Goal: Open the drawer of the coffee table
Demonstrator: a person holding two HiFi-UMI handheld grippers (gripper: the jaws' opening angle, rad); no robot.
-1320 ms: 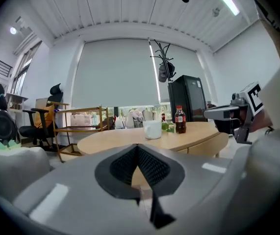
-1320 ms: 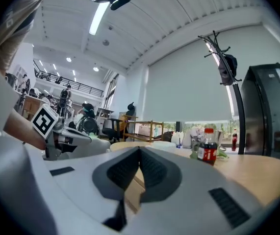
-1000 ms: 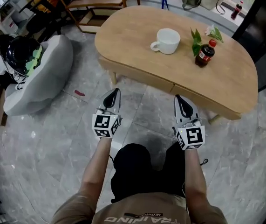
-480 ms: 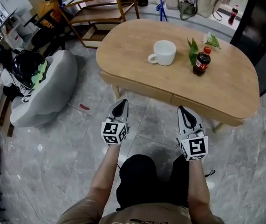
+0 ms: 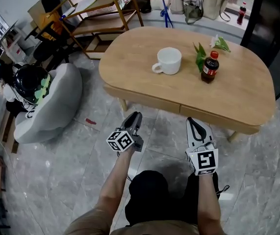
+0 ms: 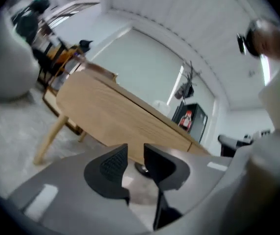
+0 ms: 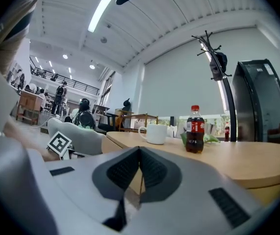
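Drawer (image 5: 144,98): sitting near, at 12 o'clock of left gripper (image 5: 136,116), whose empty jaws have just been opening slightly; right gripper (image 5: 194,124) closed, empty.

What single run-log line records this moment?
stage: approach | left gripper: jaws just opening, empty | right gripper: shut, empty | drawer: closed

I am counting one wooden coffee table (image 5: 238,97). On it I am seeing one white mug (image 5: 168,61), one little bunch of green leaves (image 5: 199,56) and one soda bottle (image 5: 209,67). Another bottle (image 5: 241,12) is standing far off by the window, so that is making two bottles. I am also seeing one grey beanbag (image 5: 56,102) and one black helmet (image 5: 28,82).
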